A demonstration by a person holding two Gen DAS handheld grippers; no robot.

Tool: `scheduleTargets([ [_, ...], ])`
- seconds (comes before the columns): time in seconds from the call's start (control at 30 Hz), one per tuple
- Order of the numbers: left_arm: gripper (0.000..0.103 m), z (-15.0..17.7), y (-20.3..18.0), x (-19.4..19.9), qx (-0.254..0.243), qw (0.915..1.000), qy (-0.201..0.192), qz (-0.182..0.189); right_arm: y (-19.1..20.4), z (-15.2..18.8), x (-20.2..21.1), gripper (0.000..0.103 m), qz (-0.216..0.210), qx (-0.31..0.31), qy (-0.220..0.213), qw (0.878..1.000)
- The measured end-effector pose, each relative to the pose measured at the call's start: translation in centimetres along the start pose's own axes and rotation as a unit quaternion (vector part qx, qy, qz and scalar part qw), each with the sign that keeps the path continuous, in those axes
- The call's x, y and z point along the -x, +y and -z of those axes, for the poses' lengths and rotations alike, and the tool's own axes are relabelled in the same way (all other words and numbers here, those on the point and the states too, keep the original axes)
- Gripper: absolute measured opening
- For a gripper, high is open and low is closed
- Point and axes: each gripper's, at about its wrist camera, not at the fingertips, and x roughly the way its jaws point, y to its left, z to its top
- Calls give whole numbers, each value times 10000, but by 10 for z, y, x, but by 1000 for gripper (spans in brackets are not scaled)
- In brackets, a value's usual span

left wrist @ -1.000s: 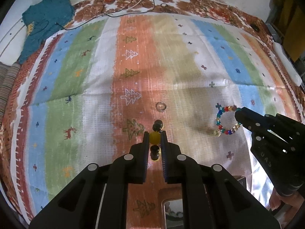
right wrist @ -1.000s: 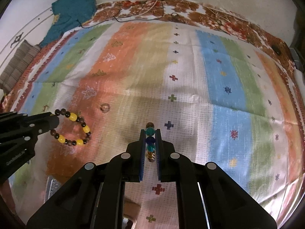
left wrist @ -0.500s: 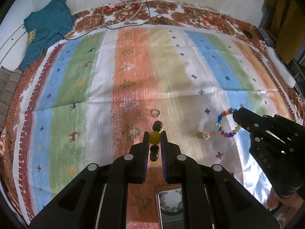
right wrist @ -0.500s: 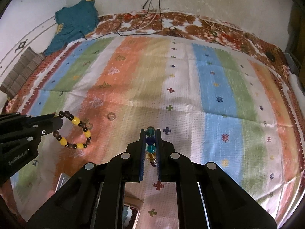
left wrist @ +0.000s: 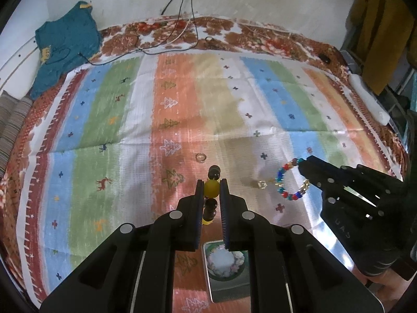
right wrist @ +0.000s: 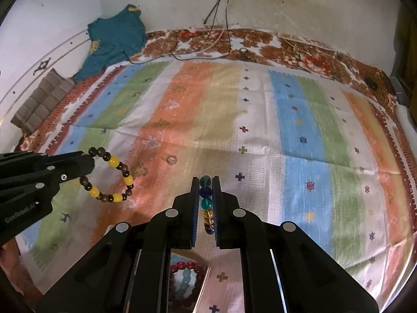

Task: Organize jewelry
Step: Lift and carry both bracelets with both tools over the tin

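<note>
My left gripper point(left wrist: 211, 181) is shut on a bracelet of yellow and dark brown beads point(left wrist: 211, 188), held above the striped cloth; it hangs as a full loop in the right wrist view point(right wrist: 110, 177). My right gripper point(right wrist: 206, 178) is shut on a multicoloured bead bracelet point(right wrist: 206, 200), seen as a loop at its tip in the left wrist view point(left wrist: 290, 180). A small clear ring point(left wrist: 201, 157) lies on the cloth ahead of the left gripper. A small clear bead or stone point(left wrist: 262, 184) lies near the multicoloured bracelet. A metal tin point(left wrist: 224, 266) with jewelry inside sits below the left gripper.
A striped cloth point(left wrist: 130, 130) covers the bed. A teal garment point(left wrist: 65, 44) lies at the far left corner, with cables point(left wrist: 182, 26) at the far edge. A tin holding red and teal beads point(right wrist: 186, 276) shows under the right gripper.
Both grippers have lifted and drawn back with their bracelets. The multicoloured bracelet now hangs clear of the cloth, and the tin has come further into view below.
</note>
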Motion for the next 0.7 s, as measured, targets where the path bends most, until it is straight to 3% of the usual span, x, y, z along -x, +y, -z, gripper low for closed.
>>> scheduleTargets([
  [0.7,11,35,-18,51,-241,9984,-439,263,18,29,50,11,-221,237,-384,9987],
])
